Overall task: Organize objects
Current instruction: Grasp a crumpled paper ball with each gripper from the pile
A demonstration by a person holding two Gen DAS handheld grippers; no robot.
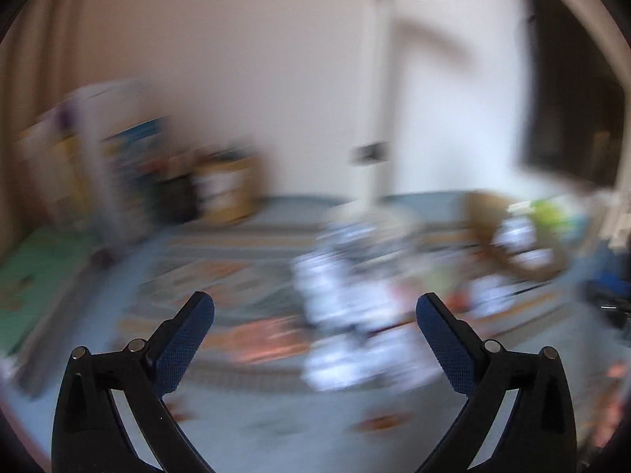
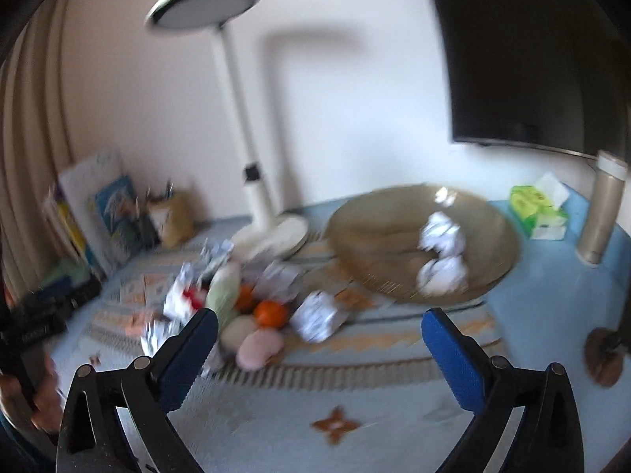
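Left of the bowl (image 2: 424, 236) lies our unsorted heap (image 2: 252, 307) — paper balls (image 2: 441, 252) already inside it — so we hold the left gripper (image 1: 315, 311) and right gripper (image 2: 319, 327) wide apart, empty, for reaching.

Pale wall (image 2: 355, 98), white lamp (image 2: 236, 79) — perhaps curtains (image 2: 35, 138) alongside.

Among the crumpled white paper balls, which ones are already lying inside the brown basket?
The two paper balls at the basket's right side, one behind the other. The other crumpled papers lie loose on the cloth beside the orange fruit.
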